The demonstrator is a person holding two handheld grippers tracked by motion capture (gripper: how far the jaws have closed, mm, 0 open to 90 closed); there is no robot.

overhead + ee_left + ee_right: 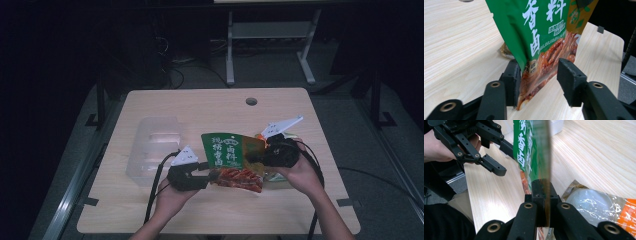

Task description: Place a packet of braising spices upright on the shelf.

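Seasoning packet (231,161) stands upright between our two hands, low over the table (200,107), mid hand-over as we judge it. Our right hand-held gripper (543,186) is clamped on the packet's edge. Our left hand-held gripper (539,75) has its jaws apart around the lower corner, one pad just beside it, not pressing. Next we need the left clear before the right carries it off.

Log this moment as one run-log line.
right gripper: shut on green pouch | left gripper: open, pouch between jaws | orange packet: on table
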